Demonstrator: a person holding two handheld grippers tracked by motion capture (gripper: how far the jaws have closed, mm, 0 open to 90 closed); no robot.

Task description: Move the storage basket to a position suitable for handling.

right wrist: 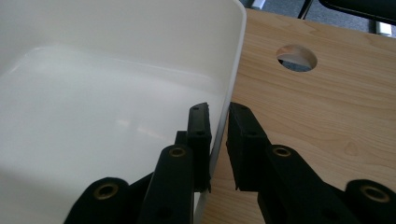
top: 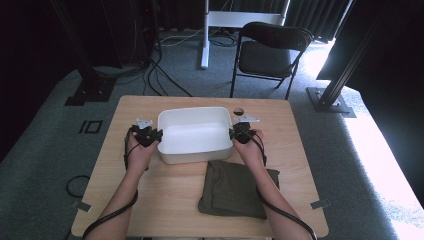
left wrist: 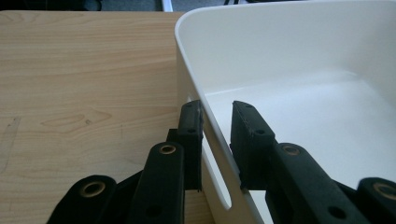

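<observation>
Gripping the white bin [top: 195,135] by its two short walls, you are holding it near the middle of the wooden table [top: 150,200], toward the far edge, with the folded olive cloth [top: 235,189] lying just in front of it and touching or nearly touching its near wall. Your left gripper [top: 146,135] is clamping the bin's left wall: in the left gripper view one black jaw is sitting outside the rim and the other inside, closed on the thin plastic right above the handle slot [left wrist: 219,186]. Your right gripper [top: 241,132] is doing the same on the opposite wall, one jaw inside the tub and one outside over the table [right wrist: 327,116], pinching the rim [right wrist: 231,70]. Both grips are looking shallow, since only the upper parts of the pads are biting the wall, so you are probably better off keeping the squeeze firm and even before you start any lift or slide. Judging from how the hands are placed, you are about to move the bin as a pair; keeping both wrists level and moving together is what is going to stop the thin walls from flexing or twisting out of a jaw. You are also working close to the round hole [right wrist: 296,58] in the tabletop and to the cloth, so raising the bin clear rather than dragging it looks the safer choice.
</observation>
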